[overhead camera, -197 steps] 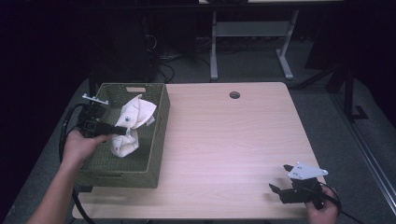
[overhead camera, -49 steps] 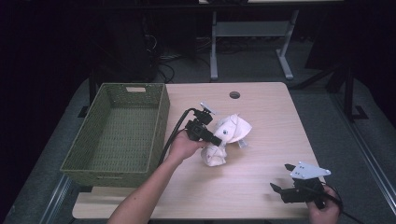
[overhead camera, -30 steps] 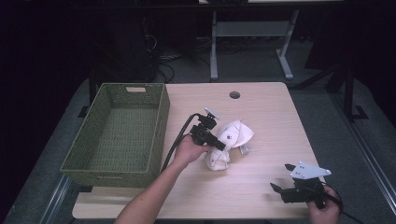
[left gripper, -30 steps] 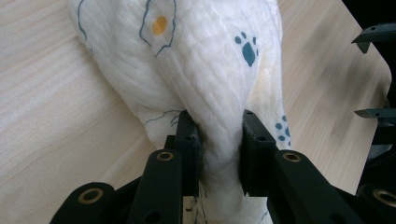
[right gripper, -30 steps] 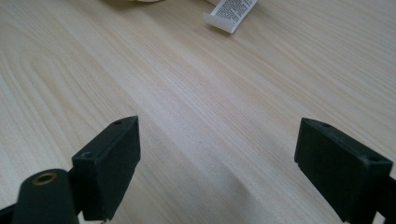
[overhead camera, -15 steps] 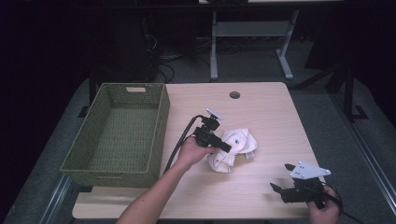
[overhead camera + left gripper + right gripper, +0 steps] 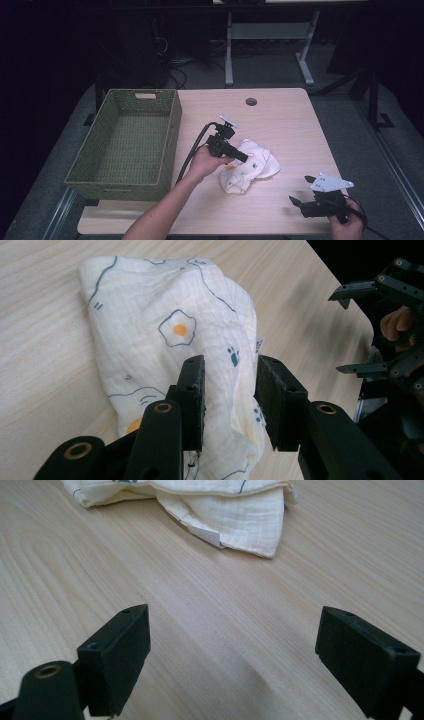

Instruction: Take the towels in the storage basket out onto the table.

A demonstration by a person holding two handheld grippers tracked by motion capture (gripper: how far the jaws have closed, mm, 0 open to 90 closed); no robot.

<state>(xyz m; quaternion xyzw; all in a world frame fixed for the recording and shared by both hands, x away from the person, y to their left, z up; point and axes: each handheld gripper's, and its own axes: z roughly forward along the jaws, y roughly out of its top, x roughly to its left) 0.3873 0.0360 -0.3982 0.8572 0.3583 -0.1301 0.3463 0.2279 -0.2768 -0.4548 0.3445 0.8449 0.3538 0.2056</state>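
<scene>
Bench [image 7: 280, 115] lit, room dark. Left gripper [image 7: 230, 390] fingers were just parting, cloth [image 7: 250, 167] between; lift clear toward 12 o'clock. Right gripper [image 7: 305, 204] fingers wide, empty.

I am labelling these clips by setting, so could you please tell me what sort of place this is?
Probably a lab or workshop set up for recording. A pale wooden table with a cable hole stands on grey carpet in a dark room, with loose cables and a metal stand behind it.
</scene>
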